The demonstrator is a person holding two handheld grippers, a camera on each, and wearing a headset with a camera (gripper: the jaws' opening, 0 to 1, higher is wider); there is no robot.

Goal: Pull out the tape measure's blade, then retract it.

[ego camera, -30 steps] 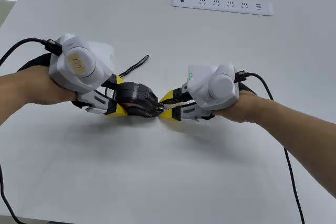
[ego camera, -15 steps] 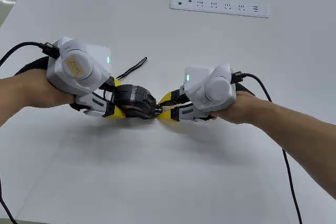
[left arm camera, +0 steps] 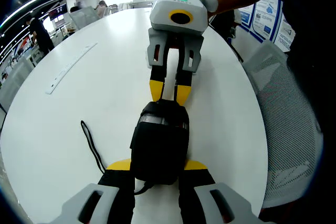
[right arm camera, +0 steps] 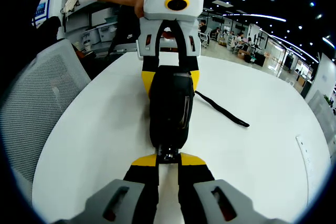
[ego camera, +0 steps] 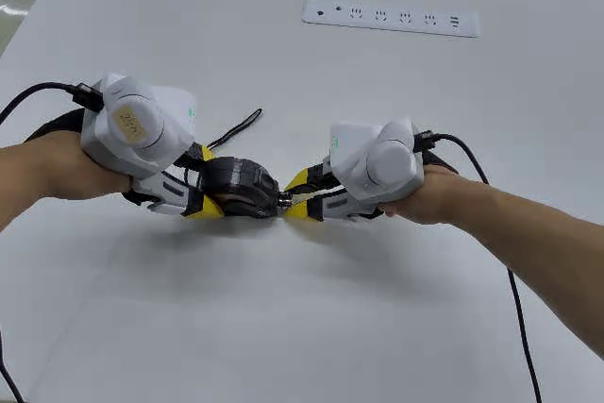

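You have one tape measure (ego camera: 241, 186), two grippers, one power strip (ego camera: 390, 17) and one thin black strap (ego camera: 236, 126) on one white table (ego camera: 283, 327). One black cable runs off each gripper.

The tape measure sits in the middle of the table, between your two hands. Your left gripper (ego camera: 209, 181) clamps the black case from its rear, one yellow-tipped jaw on the far side and one on the near side. Your right gripper (ego camera: 294, 193) meets the case from the right. Its jaws stand narrow and pinch the end hook (right arm camera: 168, 156) right at the case's mouth.

The case's long axis runs left to right across the table, and its mouth points right, straight into the right gripper. In the left gripper view the case points away along the jaws.

Almost no blade is out, so the pale strip between the right jaws is hard to make out. I cannot tell whether the case rests on the table or hangs just above it. The strap's root is hidden behind the case and the left jaws; its free end trails toward the far left. The power strip lies well apart at the far side. Both cables are cut off at the picture's edge.
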